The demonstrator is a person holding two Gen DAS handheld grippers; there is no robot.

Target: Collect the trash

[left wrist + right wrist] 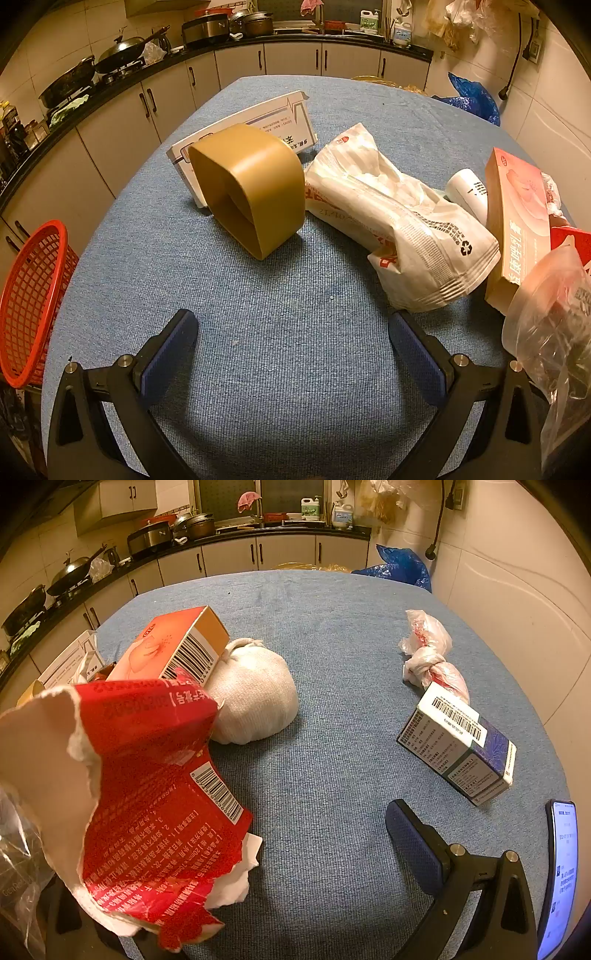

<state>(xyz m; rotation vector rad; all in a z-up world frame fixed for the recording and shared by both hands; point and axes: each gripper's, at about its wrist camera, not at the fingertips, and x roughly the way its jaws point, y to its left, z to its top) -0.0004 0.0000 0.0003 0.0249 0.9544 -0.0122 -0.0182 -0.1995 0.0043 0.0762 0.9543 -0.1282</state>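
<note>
Torn red cardboard (147,794) fills the lower left of the right wrist view, hiding one finger of the right gripper (280,849); both it and the left gripper (293,350) hang wide open, holding nothing. Trash litters the blue table (295,280): tan container (251,192) centre, white bag (399,221) right, red basket (29,302) far left. That cardboard could snag and drag neighbours off the edge.

On the table (258,295), a bin (251,192) lies before a box (258,118), left of a bag (399,221), perhaps touching it.
</note>
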